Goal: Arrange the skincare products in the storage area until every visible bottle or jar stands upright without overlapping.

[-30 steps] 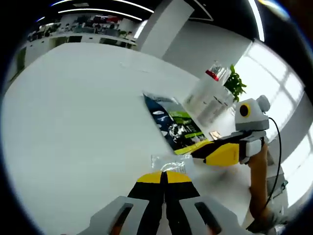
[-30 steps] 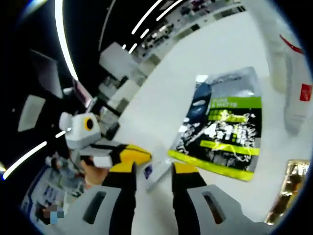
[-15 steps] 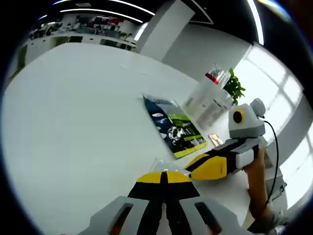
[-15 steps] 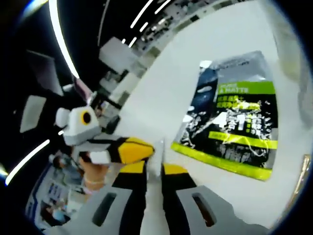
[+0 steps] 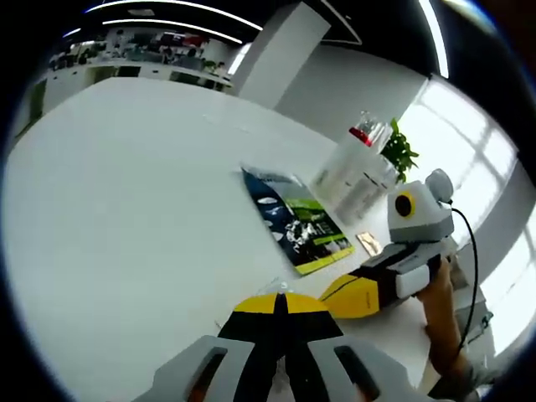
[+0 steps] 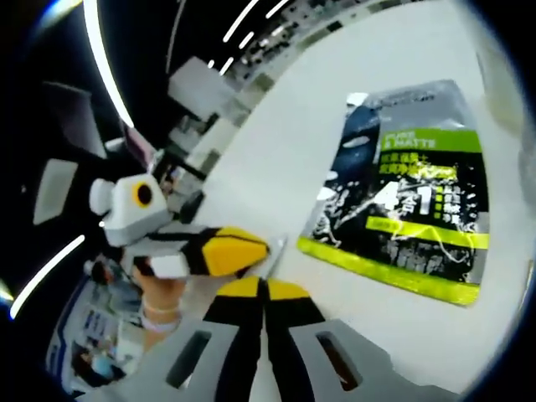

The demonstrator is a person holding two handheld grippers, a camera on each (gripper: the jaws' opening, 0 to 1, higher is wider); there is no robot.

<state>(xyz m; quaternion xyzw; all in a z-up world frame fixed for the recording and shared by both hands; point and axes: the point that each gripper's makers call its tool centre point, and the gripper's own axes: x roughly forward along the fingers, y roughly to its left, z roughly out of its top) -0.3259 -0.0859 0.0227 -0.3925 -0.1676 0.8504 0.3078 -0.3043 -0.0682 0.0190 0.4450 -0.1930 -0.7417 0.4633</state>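
A small clear sachet (image 5: 276, 290) pokes out thinly at the tips of my left gripper (image 5: 280, 300), which is shut on it. My right gripper (image 5: 328, 295) comes in from the right and meets the same spot. In the right gripper view my right gripper (image 6: 263, 286) is shut on the sachet's edge (image 6: 275, 254), and the left gripper (image 6: 265, 248) touches it from the left. A black and green sachet pack (image 5: 295, 222) (image 6: 410, 222) lies flat on the white table (image 5: 126, 184). Behind it a clear bottle with a red cap (image 5: 356, 172) stands upright.
A small gold sachet (image 5: 368, 243) lies by the bottle's foot. A green plant (image 5: 402, 142) stands behind the bottle near bright windows. A person's hand (image 5: 440, 310) holds the right gripper. The table stretches wide to the left.
My right gripper went from open to shut on the small clear sachet. It drew close to the left gripper's tips, and the sachet now shows edge-on.
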